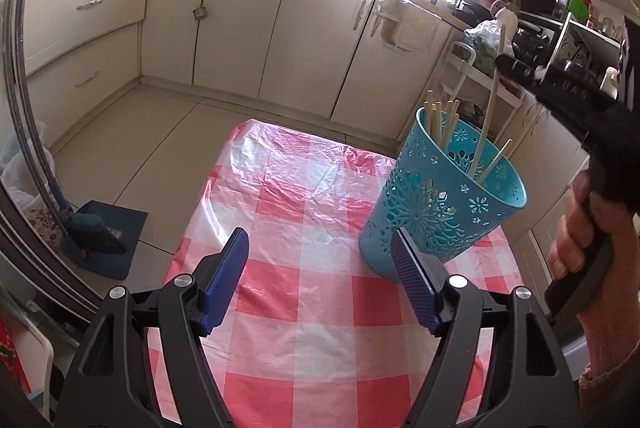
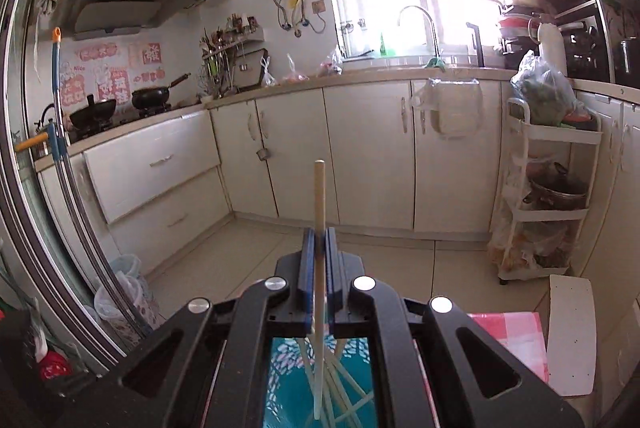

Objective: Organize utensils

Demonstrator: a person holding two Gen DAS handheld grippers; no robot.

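1. Pale wooden chopstick (image 2: 319, 228): your right gripper (image 2: 319, 240) has its blue pads pressed together on the stick. The long axis runs close to vertical; the upper end stands above the pads and the lower end hangs down past them.
2. Blue cut-out holder (image 1: 440, 203): it stands upright on the checked tablecloth (image 1: 312, 308) and already contains several chopsticks (image 1: 438, 119) leaning on its rim. In the right wrist view its mouth shows directly beneath the gripper, and the stick's lower tip appears to lie inside the opening.
3. Key relation: the holder lies straight below the held stick, in line with its axis. The move in hand is probably a release or a short lowering, not a sideways shift.
4. Left gripper (image 1: 324, 260): its jaws stand wide apart and hold nothing. It sits low over the tablecloth, with the holder just beyond its right-side finger.
5. Nearer hand: the right, already above the holder.
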